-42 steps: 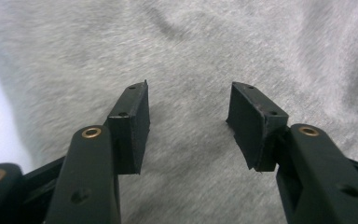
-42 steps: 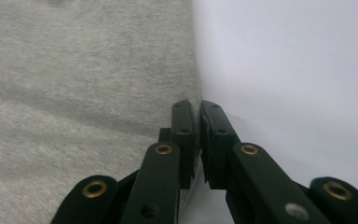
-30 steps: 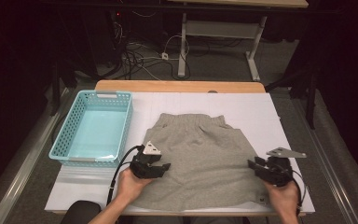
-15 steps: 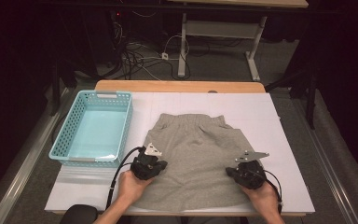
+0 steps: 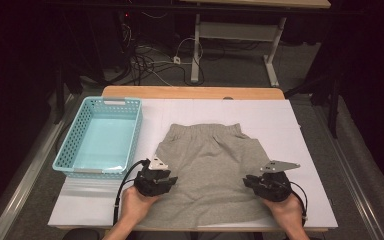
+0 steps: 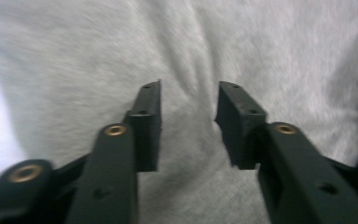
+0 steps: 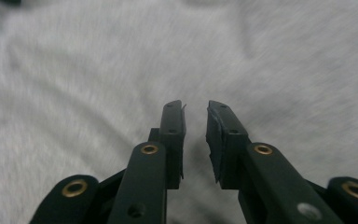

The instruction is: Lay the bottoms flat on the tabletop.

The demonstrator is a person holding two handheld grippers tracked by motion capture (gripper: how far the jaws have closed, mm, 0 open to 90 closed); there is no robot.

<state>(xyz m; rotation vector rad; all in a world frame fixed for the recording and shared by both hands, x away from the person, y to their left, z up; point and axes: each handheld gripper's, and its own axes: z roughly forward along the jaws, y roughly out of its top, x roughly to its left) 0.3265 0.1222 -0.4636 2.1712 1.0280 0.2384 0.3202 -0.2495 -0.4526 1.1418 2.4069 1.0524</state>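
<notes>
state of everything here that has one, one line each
grey shorts: spread flat on the table, waistband at the far side, a few wrinkles
blue basket: upright, nothing in it
left gripper: jaws apart over the fabric, just been opening, nothing pinched
right gripper: jaws narrowly apart over the fabric, just been opening, nothing pinched
table: white top, shorts and basket on it

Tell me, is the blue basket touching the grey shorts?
Apart. The high view shows a strip of bare white table between the basket and the shorts.
</notes>
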